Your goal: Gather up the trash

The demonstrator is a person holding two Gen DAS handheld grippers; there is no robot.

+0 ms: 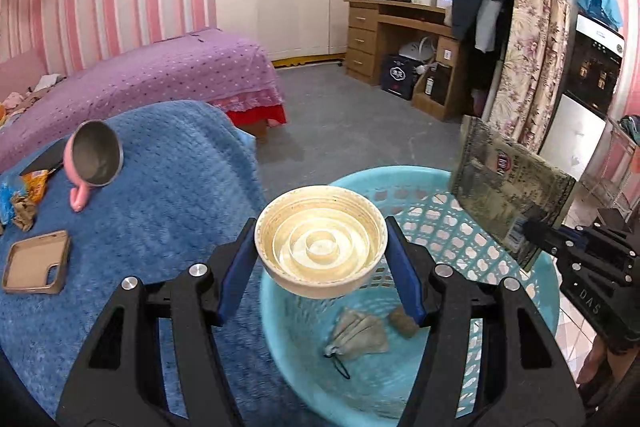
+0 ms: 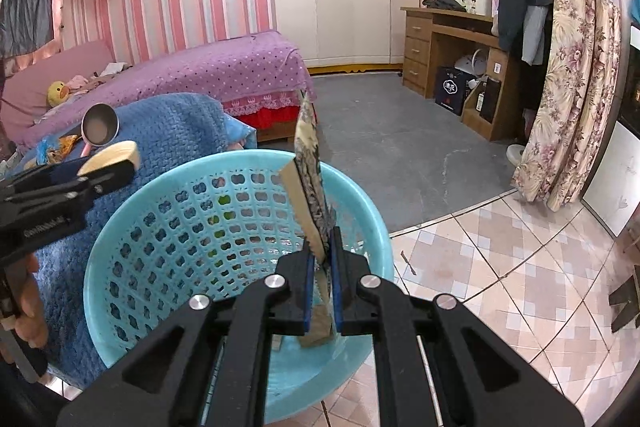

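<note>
My left gripper [image 1: 320,259] is shut on a cream plastic lid [image 1: 320,251] and holds it over the near rim of the light blue basket [image 1: 440,195]. My right gripper [image 2: 322,271] is shut on a flattened printed carton [image 2: 310,183], held upright over the basket [image 2: 160,227]; the carton also shows in the left wrist view [image 1: 508,195]. A crumpled wrapper [image 1: 360,335] and a brown lump [image 1: 404,323] lie on the basket floor. The left gripper with the lid [image 2: 112,155] shows at the left of the right wrist view.
A blue blanket [image 1: 160,211] covers the surface left of the basket, with a pink cup [image 1: 94,159], a phone case [image 1: 36,263] and snack wrappers [image 1: 24,195] on it. A purple bed [image 1: 160,71] stands behind. A wooden desk [image 1: 400,39] and a floral curtain [image 1: 528,67] stand at the right.
</note>
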